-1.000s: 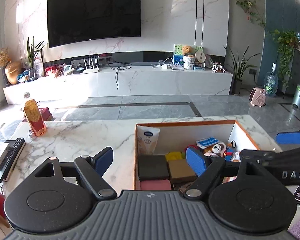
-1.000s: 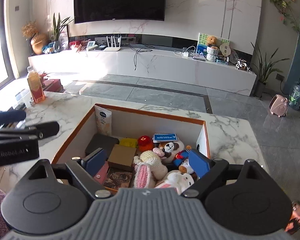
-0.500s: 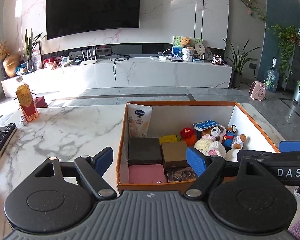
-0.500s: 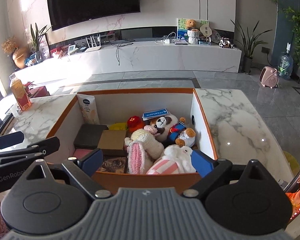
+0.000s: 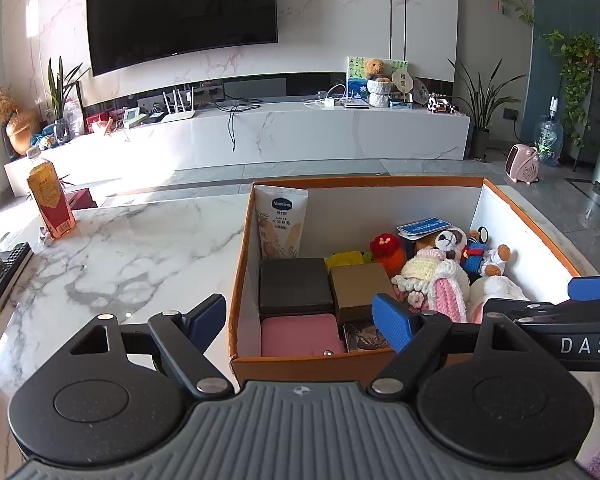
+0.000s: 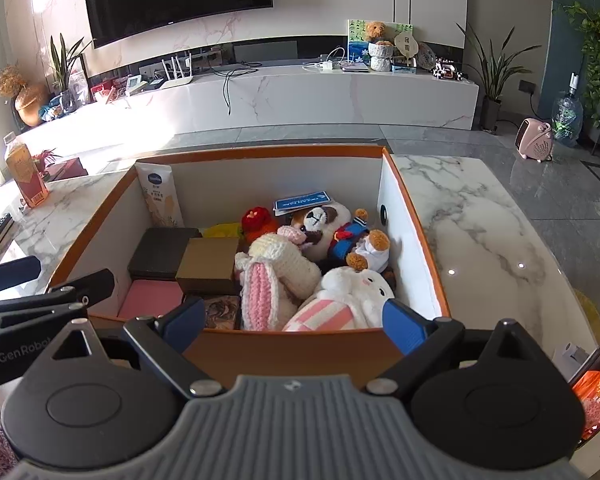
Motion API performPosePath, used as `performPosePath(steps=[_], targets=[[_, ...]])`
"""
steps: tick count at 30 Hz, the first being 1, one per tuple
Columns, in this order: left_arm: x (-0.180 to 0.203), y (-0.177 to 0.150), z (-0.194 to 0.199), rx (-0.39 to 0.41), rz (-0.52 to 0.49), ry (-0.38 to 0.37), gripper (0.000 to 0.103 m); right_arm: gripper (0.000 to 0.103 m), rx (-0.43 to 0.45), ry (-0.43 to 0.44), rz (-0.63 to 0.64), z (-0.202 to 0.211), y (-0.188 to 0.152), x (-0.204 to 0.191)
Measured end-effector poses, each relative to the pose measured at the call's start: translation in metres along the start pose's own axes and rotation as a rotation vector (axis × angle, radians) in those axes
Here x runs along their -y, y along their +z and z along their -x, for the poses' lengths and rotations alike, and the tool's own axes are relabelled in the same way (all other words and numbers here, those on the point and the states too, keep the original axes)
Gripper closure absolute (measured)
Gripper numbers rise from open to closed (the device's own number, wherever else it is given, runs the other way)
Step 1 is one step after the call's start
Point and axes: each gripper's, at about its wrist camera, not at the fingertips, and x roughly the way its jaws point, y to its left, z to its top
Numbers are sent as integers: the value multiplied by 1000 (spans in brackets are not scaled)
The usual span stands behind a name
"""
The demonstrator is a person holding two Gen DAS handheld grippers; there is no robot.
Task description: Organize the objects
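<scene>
Judging from how things lie, most of the sorting looks done: nearly everything sits inside the orange box (image 6: pixel 416 236) on the marble surface (image 5: pixel 132 248), and little is left outside it. At the far left a remote (image 5: pixel 2 280) lies at the surface's edge, cut off by the frame, and a bottle of amber drink (image 5: pixel 50 200) stands well apart from the box; whether either belongs to the task cannot be told. The left gripper (image 5: pixel 300 320) hangs over the box's near left corner, its fingers spread wide and holding nothing. Inside, a lotion tube (image 5: pixel 282 224) leans upright in the back left corner, with a black case (image 5: pixel 296 286), a tan carton (image 5: pixel 360 284) and a pink case (image 5: pixel 300 334) packed close in front of it; a small dark printed item beside the pink case is half hidden by a finger. A yellow thing behind the carton is mostly covered and cannot be named. To the right the soft toys (image 6: pixel 312 256) are heaped loosely, overlapping, with a blue card (image 6: pixel 302 202) propped behind them. The right gripper (image 6: pixel 296 324) hovers at the near wall, fingers likewise wide apart and empty. At the far right a bright picture, perhaps a screen, is cut off by the frame.
</scene>
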Motion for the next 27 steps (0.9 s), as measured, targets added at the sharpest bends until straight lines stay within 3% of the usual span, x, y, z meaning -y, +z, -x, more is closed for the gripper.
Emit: performPosePath(steps=[27], targets=[[-1, 2, -1, -15, -2, 6, 8, 8, -2, -8, 7, 4, -1, 1]])
